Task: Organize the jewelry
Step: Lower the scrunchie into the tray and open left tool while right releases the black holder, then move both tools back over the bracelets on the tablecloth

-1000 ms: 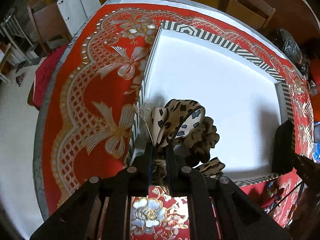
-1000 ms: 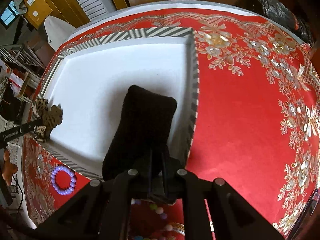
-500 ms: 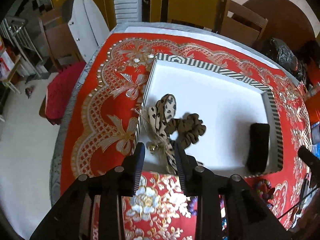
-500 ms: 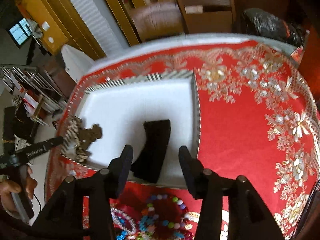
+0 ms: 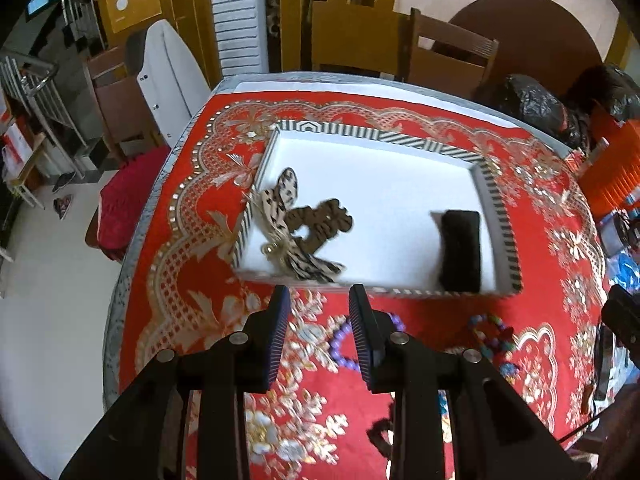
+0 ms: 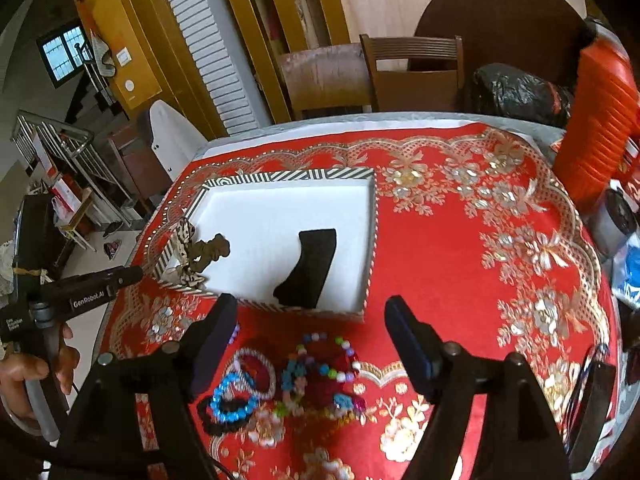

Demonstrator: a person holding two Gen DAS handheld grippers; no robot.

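Observation:
A white tray with a striped rim (image 5: 496, 204) (image 6: 372, 240) sits on the red patterned tablecloth. Inside it lie a leopard-print scrunchie (image 5: 304, 228) (image 6: 200, 252) at the left and a black band (image 5: 460, 248) (image 6: 312, 272) at the right. My left gripper (image 5: 318, 300) is open and empty, raised just short of the tray's near rim. My right gripper (image 6: 310, 312) is wide open and empty, above a pile of beaded bracelets (image 6: 296, 376). A purple bead bracelet (image 5: 348, 340) lies under the left fingers.
Colourful bead bracelets (image 5: 492, 336) lie on the cloth near the tray's right corner. An orange ribbed container (image 6: 596, 128) and black bags (image 6: 516, 92) stand at the far right. Wooden chairs (image 6: 412, 72) line the far table edge.
Both grippers opened, let go of the scrunchie and the black band in the tray, and drew back and up toward me. The bracelets near the front edge came into view.

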